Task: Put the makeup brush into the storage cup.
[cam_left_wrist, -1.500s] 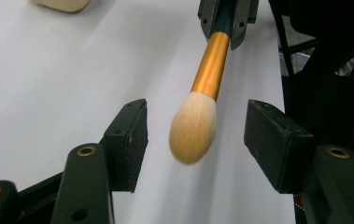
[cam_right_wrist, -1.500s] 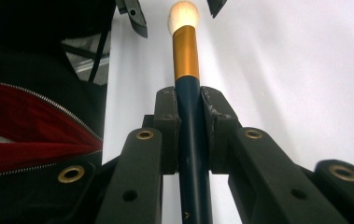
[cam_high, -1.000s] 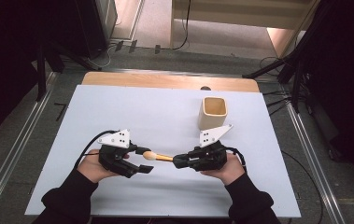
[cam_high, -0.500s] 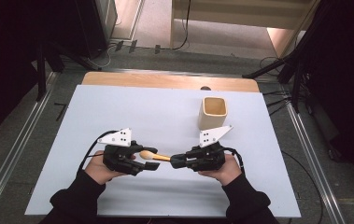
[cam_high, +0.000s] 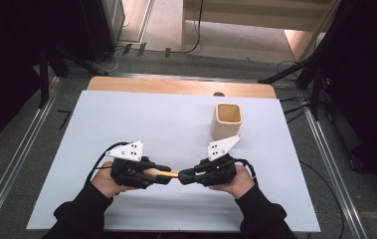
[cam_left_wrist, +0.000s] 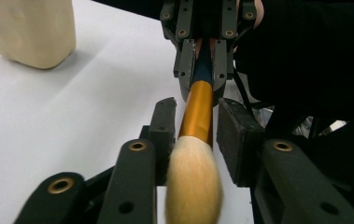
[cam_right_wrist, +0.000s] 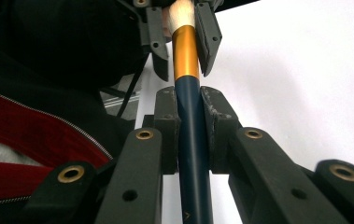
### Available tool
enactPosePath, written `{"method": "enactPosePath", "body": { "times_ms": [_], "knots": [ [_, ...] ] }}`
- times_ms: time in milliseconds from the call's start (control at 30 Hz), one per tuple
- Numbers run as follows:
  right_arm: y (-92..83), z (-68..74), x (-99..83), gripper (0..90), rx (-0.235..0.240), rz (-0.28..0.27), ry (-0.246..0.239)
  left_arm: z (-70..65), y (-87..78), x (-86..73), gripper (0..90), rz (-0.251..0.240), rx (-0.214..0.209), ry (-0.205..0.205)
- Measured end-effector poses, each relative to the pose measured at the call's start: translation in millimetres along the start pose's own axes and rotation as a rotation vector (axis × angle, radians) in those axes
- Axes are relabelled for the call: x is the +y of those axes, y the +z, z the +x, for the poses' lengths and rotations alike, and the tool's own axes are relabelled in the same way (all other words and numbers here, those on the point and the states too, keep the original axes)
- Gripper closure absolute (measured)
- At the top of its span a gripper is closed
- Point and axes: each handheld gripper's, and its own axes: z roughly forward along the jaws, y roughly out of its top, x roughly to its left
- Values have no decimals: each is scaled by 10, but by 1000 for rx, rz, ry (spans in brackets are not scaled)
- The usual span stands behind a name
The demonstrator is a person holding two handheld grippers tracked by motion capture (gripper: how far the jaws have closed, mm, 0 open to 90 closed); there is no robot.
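While the right tool (cam_high: 182, 176) clamped the dark blue handle of the makeup brush (cam_high: 165, 174), the whole business hung on 1 line: the brush's long axis ran level between the 2 tools, well to the near-left of the cream cup (cam_high: 226, 121). Bristle end pointed away from the cup's side of the counter (cam_high: 166, 124), toward the left tool (cam_high: 167, 175); handle end pointed back into the right one.

From the right gripper view, the pads sat tight on both sides of the blue handle (cam_right_wrist: 192, 140), no gap showing, so that grip looked firm. Beyond it the gold ferrule (cam_right_wrist: 185, 51) ran straight on into the other tool's jaws.

And the left tool had just been closing. In the left gripper view its 2 pads (cam_left_wrist: 164, 128) flanked the gold ferrule (cam_left_wrist: 197, 112), with the fluffy cream bristles (cam_left_wrist: 192, 182) bulging back toward the camera. The left-hand pad looked to be touching the ferrule; the right-hand pad stood a sliver off, so I'd call it nearly shut around the brush but not yet pinching it.

Both tools were about level with each other as seen from the cup, nose to nose, the brush bridging them just above the counter. My read: a handover was in hand, right to left, and the cup, upright and open-mouthed (cam_left_wrist: 30, 28), lay nearer the right tool than the left.
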Motion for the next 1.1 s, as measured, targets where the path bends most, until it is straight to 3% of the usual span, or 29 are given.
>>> {"method": "enactPosePath", "body": {
  "times_ms": [467,667,733,867,933,1000,1033,1100],
  "knots": [
    [23,16,5,784,30,24,-23,-15,-3,25,774,57,-54,22],
    [32,15,13,748,22,31,-24,5,-6,26,777,64,-56,-5],
    [36,21,19,727,7,37,-28,0,-4,25,777,74,-49,-4],
    [37,33,36,574,-26,55,-20,-11,-18,36,778,112,-24,3],
    [31,31,38,560,-43,59,-27,-15,-24,41,778,128,-7,14],
    [16,43,41,546,-92,85,-50,-17,-26,50,777,160,19,12],
    [21,51,44,546,-109,103,-58,-9,-19,59,777,200,37,5],
    [45,62,48,545,-132,131,-71,2,-2,65,777,228,41,-15]
  ]
}}
